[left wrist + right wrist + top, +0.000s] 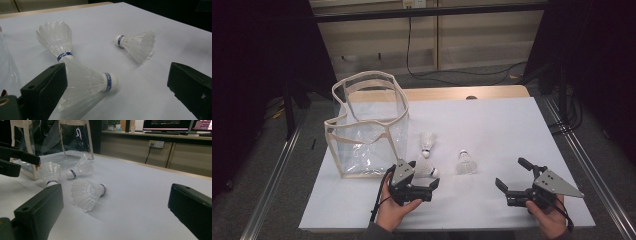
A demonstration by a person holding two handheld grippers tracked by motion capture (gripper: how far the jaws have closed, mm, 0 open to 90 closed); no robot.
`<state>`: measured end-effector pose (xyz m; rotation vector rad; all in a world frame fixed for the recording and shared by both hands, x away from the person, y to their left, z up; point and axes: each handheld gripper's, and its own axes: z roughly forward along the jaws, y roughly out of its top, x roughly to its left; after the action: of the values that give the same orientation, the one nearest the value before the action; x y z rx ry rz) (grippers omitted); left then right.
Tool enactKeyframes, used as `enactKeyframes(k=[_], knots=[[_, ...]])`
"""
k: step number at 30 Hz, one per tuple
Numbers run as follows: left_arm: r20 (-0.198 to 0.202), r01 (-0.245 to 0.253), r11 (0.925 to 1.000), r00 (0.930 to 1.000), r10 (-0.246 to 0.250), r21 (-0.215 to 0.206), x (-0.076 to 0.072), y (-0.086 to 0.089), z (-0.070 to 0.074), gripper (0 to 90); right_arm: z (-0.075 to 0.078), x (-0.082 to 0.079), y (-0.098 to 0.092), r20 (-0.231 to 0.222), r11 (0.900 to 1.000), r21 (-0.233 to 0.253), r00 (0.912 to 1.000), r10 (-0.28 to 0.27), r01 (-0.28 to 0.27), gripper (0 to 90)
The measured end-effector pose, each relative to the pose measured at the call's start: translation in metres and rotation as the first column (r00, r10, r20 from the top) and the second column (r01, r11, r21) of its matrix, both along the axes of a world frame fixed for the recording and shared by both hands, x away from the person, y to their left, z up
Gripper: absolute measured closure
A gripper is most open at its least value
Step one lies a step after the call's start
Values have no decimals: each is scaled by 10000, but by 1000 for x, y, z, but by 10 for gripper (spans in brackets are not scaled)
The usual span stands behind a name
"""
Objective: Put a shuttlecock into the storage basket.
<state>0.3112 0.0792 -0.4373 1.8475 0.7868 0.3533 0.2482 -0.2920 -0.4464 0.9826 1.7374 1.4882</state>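
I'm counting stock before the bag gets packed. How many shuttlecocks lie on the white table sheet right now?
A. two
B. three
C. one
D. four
B: three shuttlecocks lie on the sheet, one near the clear bag, one by the open left gripper, and one farther right.

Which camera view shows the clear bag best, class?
The high view: the clear bag stands whole there, open top, beige trim and handles visible. The right gripper view catches only its lower walls and trim behind the shuttlecocks; the left gripper view shows just a sliver.
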Motion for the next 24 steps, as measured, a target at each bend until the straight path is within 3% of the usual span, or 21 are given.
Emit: enactKeyframes(k=[12, 24], knots=[[120, -773, 9970, 9969, 773, 29, 9, 0, 3, 28, 0, 0, 1, -27, 10000, -24, 10000, 43, -43, 0], [-119, -668, 9976, 9977, 670, 169, 13, -3, -1, 32, -1, 0, 1, -37, 10000, -37, 10000, 37, -37, 1]])
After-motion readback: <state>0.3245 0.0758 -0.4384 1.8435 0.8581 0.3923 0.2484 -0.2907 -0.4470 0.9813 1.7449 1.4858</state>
